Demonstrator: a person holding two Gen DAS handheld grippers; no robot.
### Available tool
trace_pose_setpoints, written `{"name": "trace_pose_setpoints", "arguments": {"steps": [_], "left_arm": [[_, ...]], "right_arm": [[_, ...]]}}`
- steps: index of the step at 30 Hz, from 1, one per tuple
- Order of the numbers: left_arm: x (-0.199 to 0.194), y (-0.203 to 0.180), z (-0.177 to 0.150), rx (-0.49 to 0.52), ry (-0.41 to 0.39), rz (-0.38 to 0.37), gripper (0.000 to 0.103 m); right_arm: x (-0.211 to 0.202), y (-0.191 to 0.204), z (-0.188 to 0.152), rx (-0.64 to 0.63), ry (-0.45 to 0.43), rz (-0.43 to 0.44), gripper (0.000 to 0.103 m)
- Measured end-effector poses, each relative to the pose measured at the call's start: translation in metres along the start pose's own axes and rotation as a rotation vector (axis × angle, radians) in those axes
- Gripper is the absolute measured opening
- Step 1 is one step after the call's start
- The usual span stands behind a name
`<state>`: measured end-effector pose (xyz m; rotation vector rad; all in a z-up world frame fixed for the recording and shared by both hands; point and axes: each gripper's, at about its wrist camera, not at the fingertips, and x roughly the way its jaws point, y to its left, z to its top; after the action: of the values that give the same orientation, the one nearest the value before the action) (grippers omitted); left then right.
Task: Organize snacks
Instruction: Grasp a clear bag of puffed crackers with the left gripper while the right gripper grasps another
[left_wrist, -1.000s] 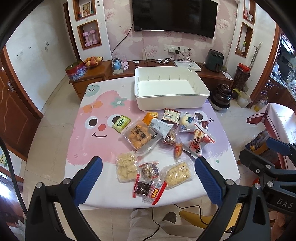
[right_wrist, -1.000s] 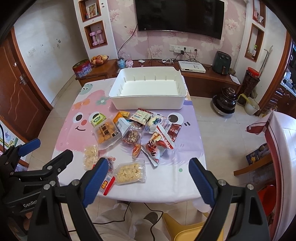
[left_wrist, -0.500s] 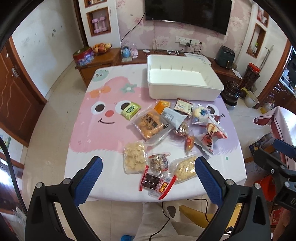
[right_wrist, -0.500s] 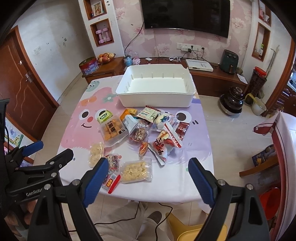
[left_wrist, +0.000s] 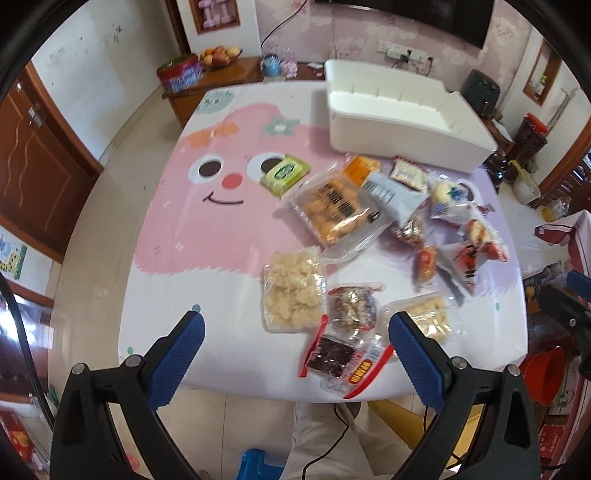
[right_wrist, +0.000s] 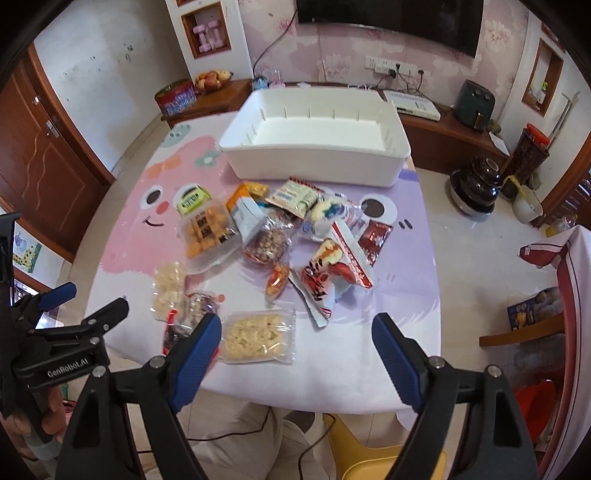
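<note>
Several snack packets lie in a loose pile on the table with the pink cartoon cloth (left_wrist: 173, 236). An empty white bin (left_wrist: 402, 118) stands at the far side; it also shows in the right wrist view (right_wrist: 317, 129). My left gripper (left_wrist: 295, 343) is open and empty above the near edge, over a clear pack of pale puffs (left_wrist: 291, 291) and a dark red-edged packet (left_wrist: 332, 356). My right gripper (right_wrist: 295, 350) is open and empty above another pale puff pack (right_wrist: 258, 336). A red and white packet (right_wrist: 328, 277) lies further in.
A green packet (left_wrist: 284, 175) and a clear tray of orange biscuits (left_wrist: 332, 214) lie left of the pile. A wooden sideboard (right_wrist: 443, 129) and a TV stand behind the table. A yellow stool (right_wrist: 365, 450) and my legs are below the near edge.
Both grippers have moved closer to the table and lower, so the snacks look larger. The left view has swung to the left. Both grippers stay open; nothing was picked up.
</note>
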<state>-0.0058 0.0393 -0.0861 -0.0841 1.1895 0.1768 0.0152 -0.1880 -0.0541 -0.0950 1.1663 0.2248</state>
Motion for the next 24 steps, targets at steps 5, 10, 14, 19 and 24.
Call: {"name": "trace_pose_setpoints", "arguments": {"steps": [5, 10, 14, 19, 24], "left_arm": [[0.036, 0.013, 0.002, -0.027, 0.052, 0.019, 0.100], [0.075, 0.034, 0.001, -0.050, 0.120, 0.027, 0.099], [0.098, 0.047, -0.001, -0.078, 0.173, 0.004, 0.099], [0.122, 0.046, -0.001, -0.098, 0.242, -0.078, 0.099], [0.138, 0.031, 0.007, -0.066, 0.245, -0.106, 0.099]], "right_arm": [[0.031, -0.009, 0.001, 0.023, 0.061, 0.025, 0.079], [0.068, -0.004, -0.004, 0.003, 0.158, 0.093, 0.076], [0.099, 0.008, -0.013, -0.028, 0.251, 0.140, 0.076], [0.139, 0.014, -0.025, -0.011, 0.349, 0.175, 0.076], [0.155, 0.025, -0.031, -0.014, 0.375, 0.174, 0.076]]}}
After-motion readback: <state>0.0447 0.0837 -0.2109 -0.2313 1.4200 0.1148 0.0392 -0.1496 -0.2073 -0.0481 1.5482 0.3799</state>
